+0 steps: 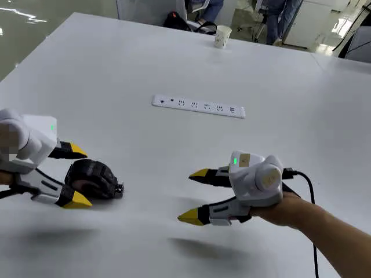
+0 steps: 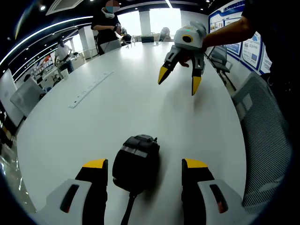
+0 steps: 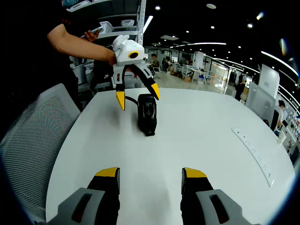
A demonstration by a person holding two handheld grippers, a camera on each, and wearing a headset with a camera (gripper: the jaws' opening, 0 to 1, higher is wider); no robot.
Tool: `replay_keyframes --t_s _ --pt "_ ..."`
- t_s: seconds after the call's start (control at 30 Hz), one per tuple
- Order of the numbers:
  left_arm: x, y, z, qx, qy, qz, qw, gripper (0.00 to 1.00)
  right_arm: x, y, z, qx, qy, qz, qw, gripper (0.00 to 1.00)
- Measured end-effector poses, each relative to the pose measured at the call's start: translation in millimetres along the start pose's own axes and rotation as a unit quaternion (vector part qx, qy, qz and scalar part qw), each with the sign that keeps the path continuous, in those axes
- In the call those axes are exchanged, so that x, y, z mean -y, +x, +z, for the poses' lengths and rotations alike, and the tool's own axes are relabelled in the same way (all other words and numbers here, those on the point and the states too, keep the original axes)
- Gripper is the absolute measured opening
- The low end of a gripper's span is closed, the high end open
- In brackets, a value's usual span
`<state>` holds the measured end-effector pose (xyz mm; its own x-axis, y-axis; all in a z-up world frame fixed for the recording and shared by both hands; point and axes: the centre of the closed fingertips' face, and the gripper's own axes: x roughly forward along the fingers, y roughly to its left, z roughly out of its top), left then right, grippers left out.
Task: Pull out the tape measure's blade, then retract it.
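1. Near left edge of table [image 1: 174, 69]: tape measure [image 1: 93, 178], blade retracted, lying between the 2 open jaws of left gripper [image 1: 81, 176], gap either side.
2. Right gripper [image 1: 193, 196]: jaws open, empty, well apart from tape measure.

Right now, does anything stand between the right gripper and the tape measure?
Nothing visible does. Bare table lies between the right gripper and the tape measure. The left gripper straddles it with open jaws, and the power strip lies off that line.
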<state>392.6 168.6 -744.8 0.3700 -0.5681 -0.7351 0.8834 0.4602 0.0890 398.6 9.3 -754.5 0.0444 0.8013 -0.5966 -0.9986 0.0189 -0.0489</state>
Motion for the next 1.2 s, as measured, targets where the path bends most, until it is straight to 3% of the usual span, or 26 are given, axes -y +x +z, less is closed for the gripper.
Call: replay_keyframes --t_s 0.33,0.8,1.2 --pt "-6.0 3.9 -8.4 -0.029 0.024 -0.019 0.9991 0.51 4.2 18.9 11.0 -0.003 -0.016 0.02 0.9997 0.44" --pt "-8.4 7.6 -26.4 -0.079 0.062 -0.046 0.9939 0.35 3.5 49.4 21.9 -0.011 -0.038 0.046 0.9982 0.37" --pt "-11.4 13.0 -29.2 -0.079 0.08 -0.049 0.9924 0.28 0.9 76.7 32.2 -0.017 -0.054 0.062 0.9965 0.31"
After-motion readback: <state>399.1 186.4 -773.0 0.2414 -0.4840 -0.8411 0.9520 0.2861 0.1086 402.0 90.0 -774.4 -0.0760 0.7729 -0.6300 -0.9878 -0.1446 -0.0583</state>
